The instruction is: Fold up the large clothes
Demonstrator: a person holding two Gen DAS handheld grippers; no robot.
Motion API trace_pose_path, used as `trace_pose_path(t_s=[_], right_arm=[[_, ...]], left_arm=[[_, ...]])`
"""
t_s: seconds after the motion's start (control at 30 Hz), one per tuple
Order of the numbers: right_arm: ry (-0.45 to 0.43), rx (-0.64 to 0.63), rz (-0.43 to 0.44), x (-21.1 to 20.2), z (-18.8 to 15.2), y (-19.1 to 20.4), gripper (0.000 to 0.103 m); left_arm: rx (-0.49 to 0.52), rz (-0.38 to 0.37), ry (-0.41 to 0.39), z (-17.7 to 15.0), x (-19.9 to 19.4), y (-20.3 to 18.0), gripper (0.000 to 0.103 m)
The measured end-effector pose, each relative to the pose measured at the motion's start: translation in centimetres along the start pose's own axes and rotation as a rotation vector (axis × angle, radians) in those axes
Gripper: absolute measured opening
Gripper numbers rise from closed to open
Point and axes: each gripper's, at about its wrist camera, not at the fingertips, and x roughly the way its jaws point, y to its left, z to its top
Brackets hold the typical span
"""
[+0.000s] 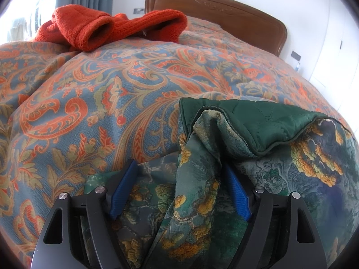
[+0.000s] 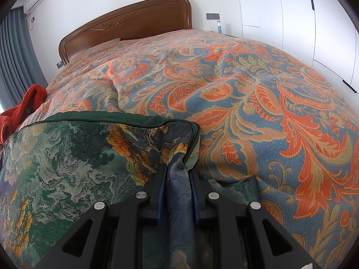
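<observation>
Right claw is clamping a gathered pleat of the green printed garment; both blue pads are pressing the cloth from either side, jaws nearly together. That pinch is sitting at the garment's right-hand corner, where the piped edge is turning down toward the claw.

Left claw is standing with jaws apart. A raised ridge of the same garment is running up between the pads without either pad visibly touching it, so I'm reading it as not gripping, just straddling.

Garment is lying on the bed, on the orange paisley bedspread, right under and just ahead of both claws. Its far edge is running crosswise to both claws, left to right. Ahead of the left claw a flap is lying turned back, showing quilted green lining; ahead of the right claw the printed side is facing up.

Key relation, my judgement: long axis is lying across the claws, bare bedspread is stretching ahead toward the headboard. Right side is secured, left is not. Left claw likely needs closing on that ridge before any lift, otherwise the cloth is going to swing from one corner.

Orange knit is lying well ahead and left of the left claw, well apart from the garment.
</observation>
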Motion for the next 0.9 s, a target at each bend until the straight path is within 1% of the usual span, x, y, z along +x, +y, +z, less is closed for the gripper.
trace_pose_path(t_s=[0.7,0.8,0.9], right_arm=[[-0.002,-0.004,-0.003,0.0,0.0,0.1,0.020],[-0.001,-0.003,-0.002,0.1,-0.1,0.1,0.020],[0.003,-0.005,-0.007,0.0,0.0,0.2,0.020]], left_arm=[[-0.007,-0.007,0.003,0.0,0.0,0.1,0.079],[-0.017,-0.022,0.011,0.2,-0.2,0.2,0.080],[-0.049,-0.057,0.032,0.8,-1.3,0.9,0.084]])
